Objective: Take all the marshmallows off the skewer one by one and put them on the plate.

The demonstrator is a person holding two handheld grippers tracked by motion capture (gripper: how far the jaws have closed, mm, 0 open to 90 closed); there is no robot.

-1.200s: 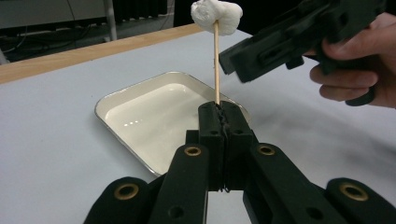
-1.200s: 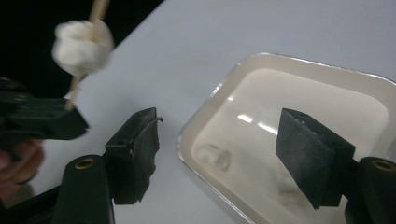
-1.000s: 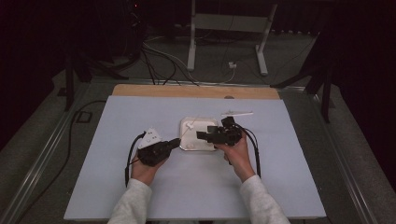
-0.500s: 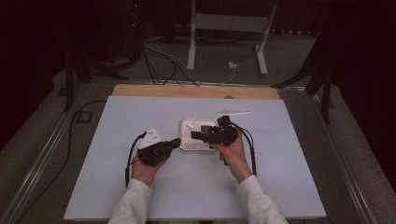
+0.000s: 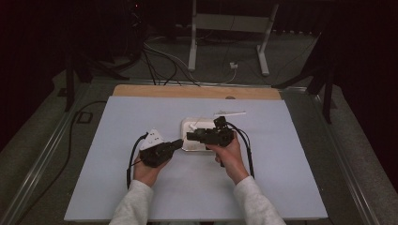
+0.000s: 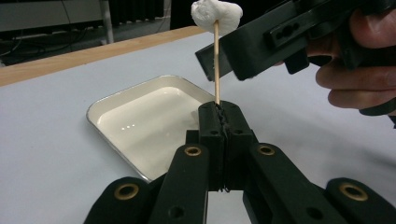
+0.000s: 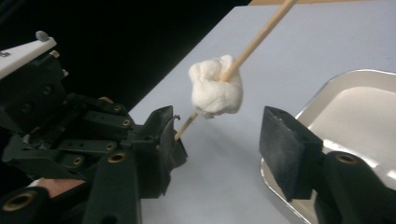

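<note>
A pale sheet covers the table in a dark room; a white stand is at upper centre. No writing is legible. The left gripper clamps a skewer; the marshmallow, mid-frame, sits between the right gripper's closing jaws, untouched. The tray lies centre.

Overhead light is falling evenly on the table; surroundings beyond the tongs are staying dark. The tray is showing small glare spots.

A white tray rests on the pale blue-grey table.
</note>
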